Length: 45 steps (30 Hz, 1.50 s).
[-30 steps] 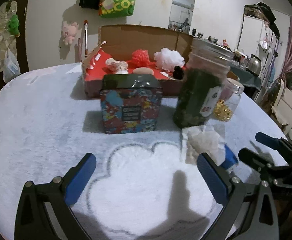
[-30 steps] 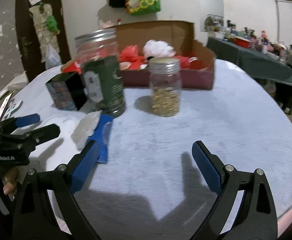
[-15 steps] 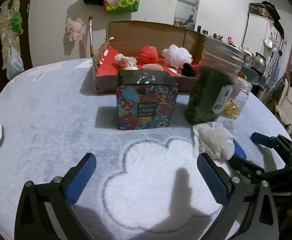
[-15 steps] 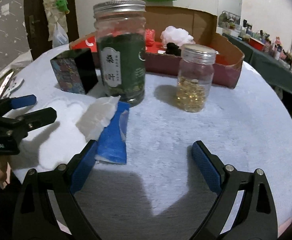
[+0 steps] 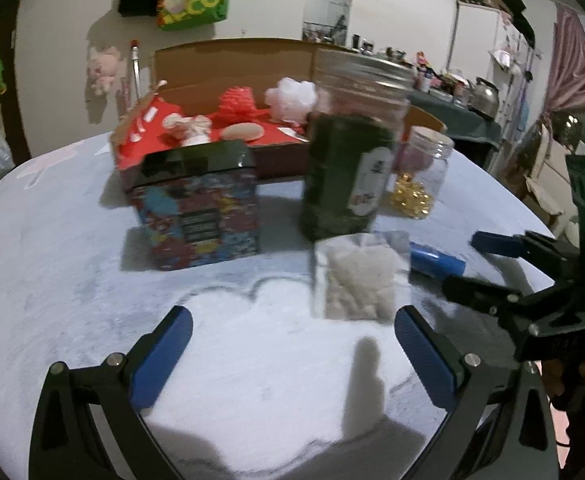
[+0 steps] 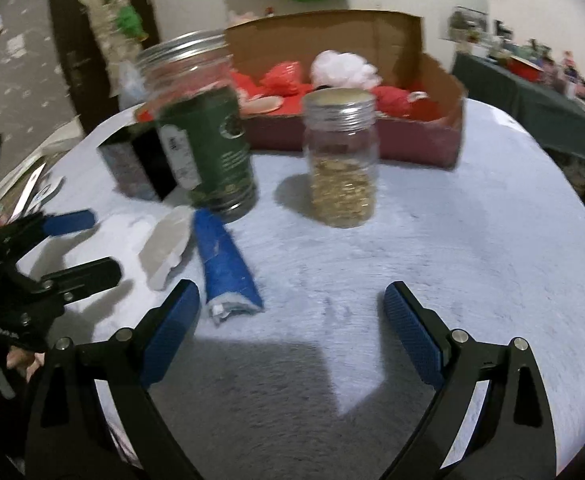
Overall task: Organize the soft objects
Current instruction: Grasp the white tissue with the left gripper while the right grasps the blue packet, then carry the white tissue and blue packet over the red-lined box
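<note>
Left gripper point(image 5: 292, 350) jaws spread, white packet point(image 5: 358, 280) just ahead, right gripper point(image 6: 292, 328) jaws spread, empty

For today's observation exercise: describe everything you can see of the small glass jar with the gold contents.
The small glass jar is clear, round and upright on the pale fuzzy tablecloth, closed with a silver threaded screw lid. Small gold pieces fill roughly its lower half. It stands in front of the cardboard box, to the right of the taller green jar and apart from it. Neither gripper touches it.
</note>
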{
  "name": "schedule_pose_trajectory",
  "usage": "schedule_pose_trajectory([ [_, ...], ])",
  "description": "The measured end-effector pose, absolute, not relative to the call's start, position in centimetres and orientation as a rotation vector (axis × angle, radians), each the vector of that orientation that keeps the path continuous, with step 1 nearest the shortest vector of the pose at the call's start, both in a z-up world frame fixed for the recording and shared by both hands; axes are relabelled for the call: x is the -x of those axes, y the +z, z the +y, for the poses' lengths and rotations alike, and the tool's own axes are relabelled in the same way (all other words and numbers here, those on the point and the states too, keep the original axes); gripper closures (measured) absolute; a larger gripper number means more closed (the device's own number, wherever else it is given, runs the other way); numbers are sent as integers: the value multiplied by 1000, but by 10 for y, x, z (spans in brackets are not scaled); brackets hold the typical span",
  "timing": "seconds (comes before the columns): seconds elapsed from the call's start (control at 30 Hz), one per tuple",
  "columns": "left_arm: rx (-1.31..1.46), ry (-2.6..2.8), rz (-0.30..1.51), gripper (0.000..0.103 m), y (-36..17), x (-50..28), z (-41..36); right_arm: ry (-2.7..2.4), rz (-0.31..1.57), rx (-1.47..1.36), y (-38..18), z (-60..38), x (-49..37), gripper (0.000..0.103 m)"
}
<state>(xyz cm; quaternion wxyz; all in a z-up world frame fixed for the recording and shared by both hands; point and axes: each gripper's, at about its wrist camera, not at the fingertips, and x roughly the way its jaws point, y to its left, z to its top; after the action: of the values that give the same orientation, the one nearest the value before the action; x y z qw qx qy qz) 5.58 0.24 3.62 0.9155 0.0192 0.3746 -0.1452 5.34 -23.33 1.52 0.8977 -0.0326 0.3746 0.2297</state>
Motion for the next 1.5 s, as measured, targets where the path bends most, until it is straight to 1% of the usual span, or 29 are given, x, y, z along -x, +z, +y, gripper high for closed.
schedule_pose_trajectory([
  [0.17,-57,-347,792,4,36,-61,-13,535,768,135,13,-225,-49,8],
  [0.2,-63,-354,790,5,37,-62,-16,541,765,144,13,-223,-49,9],
  [0.23,-69,-356,788,7,38,-64,-18,542,764,150,13,-223,-49,12],
  [0.27,-76,-361,792,8,38,-67,-19,544,765,151,13,-223,-51,13],
  [0.37,-83,-373,809,9,38,-75,-22,559,771,144,13,-224,-57,14],
  [0.4,-84,-380,812,11,38,-76,-22,568,771,140,13,-225,-58,14],
  [0.5,-100,-398,833,16,34,-82,-24,588,772,145,15,-223,-61,20],
  [0.6,-112,-409,846,18,32,-86,-26,600,780,142,15,-221,-64,20],
  [0.67,-126,-414,845,20,31,-86,-28,605,788,131,15,-220,-67,25],
  [0.7,-133,-418,846,24,31,-87,-29,602,791,128,16,-220,-68,31],
  [0.73,-139,-420,847,28,31,-87,-30,598,794,124,16,-220,-70,34],
  [0.77,-144,-423,848,30,31,-87,-31,600,796,119,16,-219,-71,34],
  [0.8,-145,-429,845,37,31,-87,-31,604,795,111,16,-219,-72,35],
  [0.83,-141,-442,842,50,32,-87,-32,609,794,106,17,-218,-73,39],
  [0.87,-135,-455,841,65,32,-87,-32,620,794,99,17,-217,-73,44],
  [0.9,-128,-472,838,74,32,-86,-32,635,794,88,16,-216,-73,55],
  [0.93,-115,-488,839,84,33,-87,-31,656,800,73,16,-214,-73,71],
  [0.97,-96,-501,843,85,33,-87,-30,674,804,55,15,-213,-71,79],
  [1.07,-61,-504,848,86,39,-83,-24,635,749,17,22,-216,-60,84],
  [1.23,-38,-499,854,86,47,-79,-16,563,694,-4,33,-219,-43,85],
  [1.5,-46,-485,841,86,56,-76,-10,539,683,-2,36,-218,-33,85],
])
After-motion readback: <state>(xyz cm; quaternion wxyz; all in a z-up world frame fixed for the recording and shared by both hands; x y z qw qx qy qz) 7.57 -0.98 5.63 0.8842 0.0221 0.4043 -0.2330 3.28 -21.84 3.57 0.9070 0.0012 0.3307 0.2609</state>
